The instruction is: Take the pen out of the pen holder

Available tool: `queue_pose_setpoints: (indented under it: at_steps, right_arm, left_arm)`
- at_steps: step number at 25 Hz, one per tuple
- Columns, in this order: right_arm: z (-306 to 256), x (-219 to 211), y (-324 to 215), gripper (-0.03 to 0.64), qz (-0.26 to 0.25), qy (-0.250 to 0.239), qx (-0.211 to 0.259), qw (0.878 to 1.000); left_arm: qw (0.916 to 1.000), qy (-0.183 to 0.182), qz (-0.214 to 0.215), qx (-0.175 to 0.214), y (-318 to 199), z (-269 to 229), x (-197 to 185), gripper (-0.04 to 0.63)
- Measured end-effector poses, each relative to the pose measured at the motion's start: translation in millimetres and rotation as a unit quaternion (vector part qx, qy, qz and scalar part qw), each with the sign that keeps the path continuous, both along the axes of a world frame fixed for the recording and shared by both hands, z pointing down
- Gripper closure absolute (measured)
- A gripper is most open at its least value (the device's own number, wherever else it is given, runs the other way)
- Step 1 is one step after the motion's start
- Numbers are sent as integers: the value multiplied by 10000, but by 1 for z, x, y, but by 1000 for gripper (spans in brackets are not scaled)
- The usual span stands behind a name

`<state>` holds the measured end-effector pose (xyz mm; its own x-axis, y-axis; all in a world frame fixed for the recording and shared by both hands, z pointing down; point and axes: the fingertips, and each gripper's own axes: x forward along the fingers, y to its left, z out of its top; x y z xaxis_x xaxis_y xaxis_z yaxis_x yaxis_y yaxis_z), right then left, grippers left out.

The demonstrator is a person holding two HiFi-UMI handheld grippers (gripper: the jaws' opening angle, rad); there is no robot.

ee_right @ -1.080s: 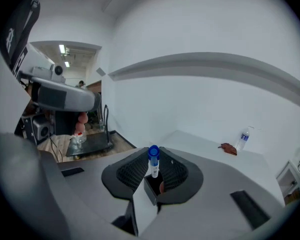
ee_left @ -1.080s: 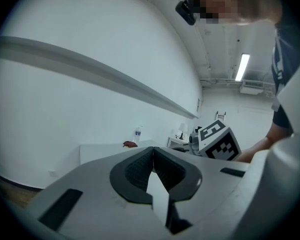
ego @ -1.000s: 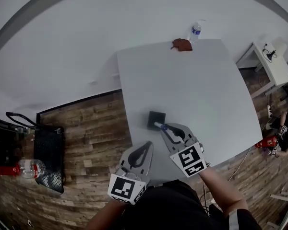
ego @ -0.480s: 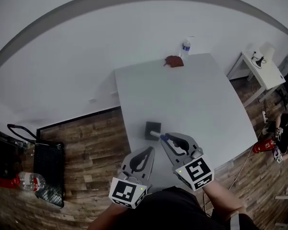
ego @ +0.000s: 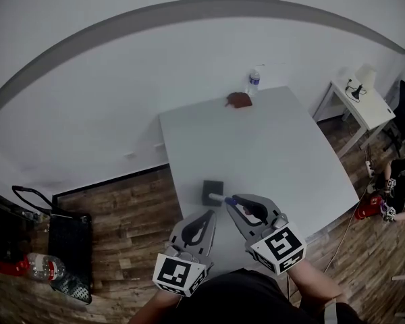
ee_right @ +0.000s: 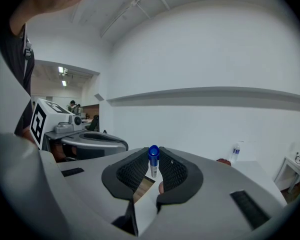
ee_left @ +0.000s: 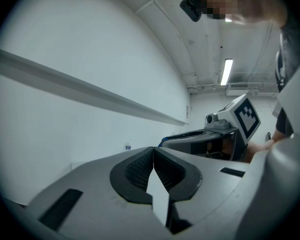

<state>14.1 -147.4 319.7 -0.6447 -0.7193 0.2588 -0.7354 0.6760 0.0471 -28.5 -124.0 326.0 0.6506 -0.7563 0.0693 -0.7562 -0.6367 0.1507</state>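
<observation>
While my right tool (ego: 231,202) clamps the blue-capped pen (ee_right: 153,156), my left tool (ego: 208,215) is closed, empty. The pen holder (ego: 211,189) stands just left of the pen.

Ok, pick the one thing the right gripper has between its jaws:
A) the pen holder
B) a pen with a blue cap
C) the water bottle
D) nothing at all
B: in the right gripper view, the right gripper is closed on a pen with a blue cap standing upright between its jaws, while the pen holder sits on the table and the water bottle stands at the far edge.
</observation>
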Motion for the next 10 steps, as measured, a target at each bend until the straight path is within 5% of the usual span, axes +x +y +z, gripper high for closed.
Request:
queue_pose_setpoints:
  at_steps: [10]
  right_arm:
    - [-4,4,3,548,13,-88,-28,10000]
  left_arm:
    - [10000,-4,-18,28,5,-1,4,588]
